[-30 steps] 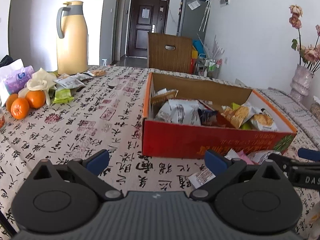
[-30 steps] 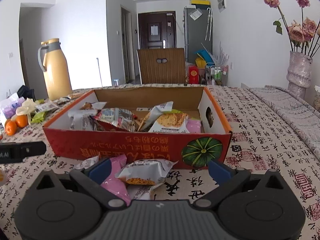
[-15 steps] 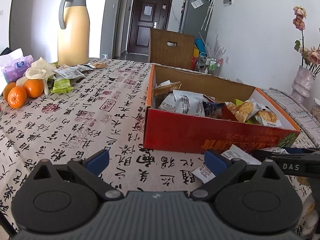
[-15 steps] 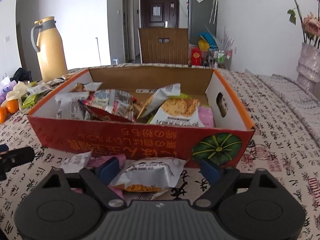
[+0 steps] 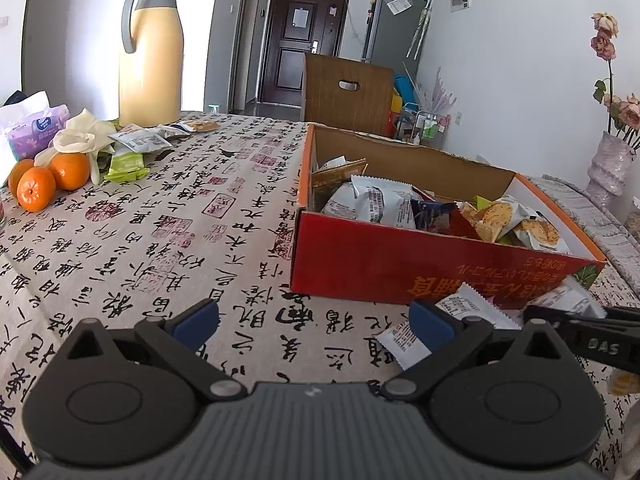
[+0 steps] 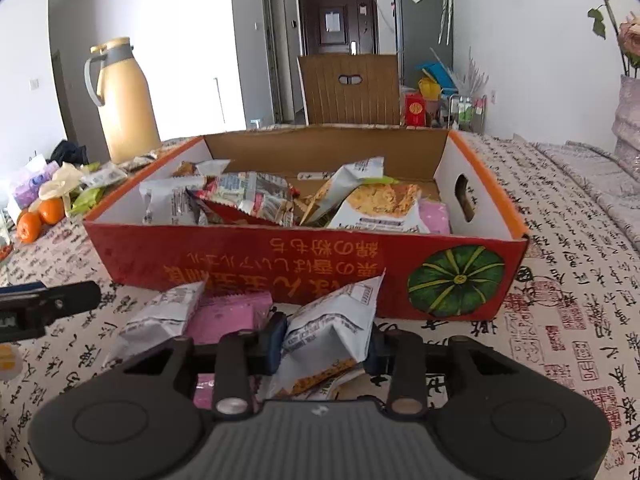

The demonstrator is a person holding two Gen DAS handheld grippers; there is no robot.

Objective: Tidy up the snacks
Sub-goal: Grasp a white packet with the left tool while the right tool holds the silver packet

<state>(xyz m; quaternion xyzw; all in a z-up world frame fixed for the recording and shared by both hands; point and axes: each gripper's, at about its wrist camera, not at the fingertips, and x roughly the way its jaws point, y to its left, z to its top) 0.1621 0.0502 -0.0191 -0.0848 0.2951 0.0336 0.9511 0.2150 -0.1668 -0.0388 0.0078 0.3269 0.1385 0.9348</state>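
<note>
A red and orange cardboard box [image 6: 248, 264] full of snack packets stands on the table; it also shows in the left wrist view [image 5: 384, 264]. My right gripper [image 6: 326, 340] is shut on a white snack packet [image 6: 332, 328] just in front of the box. A pink packet [image 6: 224, 316] and another white packet [image 6: 160, 320] lie beside it. My left gripper [image 5: 312, 320] is open and empty over the tablecloth, left of the box. A white packet [image 5: 460, 312] lies by its right finger.
A yellow thermos [image 5: 150, 52], oranges [image 5: 52, 180], tissues [image 5: 36, 132] and several loose packets [image 5: 140, 144] sit at the table's far left. A flower vase [image 5: 608, 164] stands at the right. A wooden chair [image 6: 352, 88] is behind the table.
My right gripper has closed on the white snack packet in front of the box. My left gripper has drawn back and stays open.
</note>
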